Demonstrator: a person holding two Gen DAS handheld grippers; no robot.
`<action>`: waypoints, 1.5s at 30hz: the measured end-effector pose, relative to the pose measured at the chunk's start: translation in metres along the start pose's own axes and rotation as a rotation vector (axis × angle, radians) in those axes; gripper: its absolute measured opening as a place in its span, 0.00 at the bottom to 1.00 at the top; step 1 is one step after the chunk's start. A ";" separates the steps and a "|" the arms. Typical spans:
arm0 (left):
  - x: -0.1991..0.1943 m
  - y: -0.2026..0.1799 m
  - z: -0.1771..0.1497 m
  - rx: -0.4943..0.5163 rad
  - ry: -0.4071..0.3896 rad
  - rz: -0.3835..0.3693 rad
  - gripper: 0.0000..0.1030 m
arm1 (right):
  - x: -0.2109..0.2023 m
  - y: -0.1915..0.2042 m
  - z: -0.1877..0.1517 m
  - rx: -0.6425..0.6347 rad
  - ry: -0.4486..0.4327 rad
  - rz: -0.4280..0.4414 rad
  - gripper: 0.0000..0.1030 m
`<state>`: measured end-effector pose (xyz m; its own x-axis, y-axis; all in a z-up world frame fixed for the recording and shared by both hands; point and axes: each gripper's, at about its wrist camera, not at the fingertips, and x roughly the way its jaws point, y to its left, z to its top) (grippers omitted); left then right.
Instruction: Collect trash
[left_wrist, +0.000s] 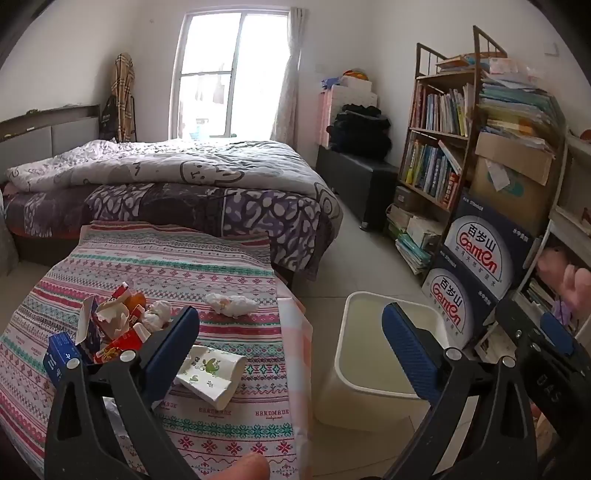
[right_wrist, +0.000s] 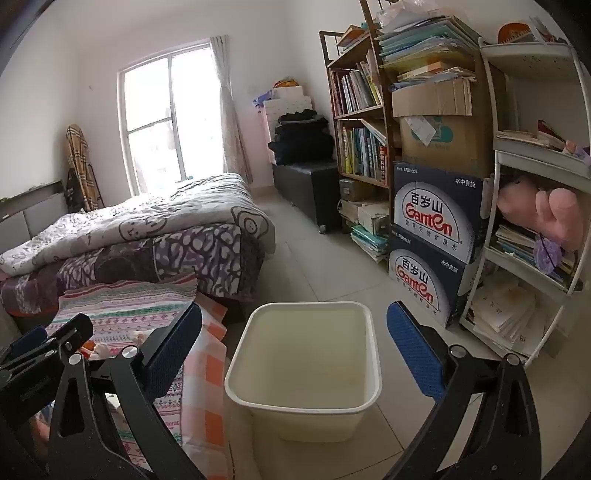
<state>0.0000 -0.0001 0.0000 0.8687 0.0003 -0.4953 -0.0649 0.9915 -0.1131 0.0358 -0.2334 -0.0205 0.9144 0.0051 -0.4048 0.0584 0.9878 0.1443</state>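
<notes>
I see both grippers, left (left_wrist: 291, 350) and right (right_wrist: 295, 350), spread wide, empty; crumpled tissue (left_wrist: 232, 304) lies ahead of left jaws, white bin (right_wrist: 236, 384) between right jaws.

occluded: trash pile (left_wrist: 110, 325) by left tool finger | cut off: fingertip (left_wrist: 251, 467)

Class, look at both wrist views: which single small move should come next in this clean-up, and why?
Probably lower the left tongs onto the flattened paper cup. Both tongs stand open and hold nothing, the cup lies nearest them on the patterned cloth, and the white bin beside the table looks empty.
</notes>
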 end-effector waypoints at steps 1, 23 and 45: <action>0.000 0.000 0.000 0.001 0.000 0.000 0.94 | 0.000 0.000 0.000 -0.002 -0.001 -0.001 0.93; 0.003 -0.003 -0.009 0.006 -0.005 0.010 0.94 | -0.008 0.010 0.000 -0.025 -0.011 0.002 0.93; 0.001 0.004 -0.002 -0.003 0.000 0.016 0.94 | -0.011 0.021 0.000 -0.066 -0.027 0.008 0.93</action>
<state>0.0003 0.0034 -0.0025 0.8678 0.0161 -0.4967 -0.0804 0.9909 -0.1082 0.0266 -0.2124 -0.0128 0.9251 0.0097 -0.3795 0.0255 0.9958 0.0874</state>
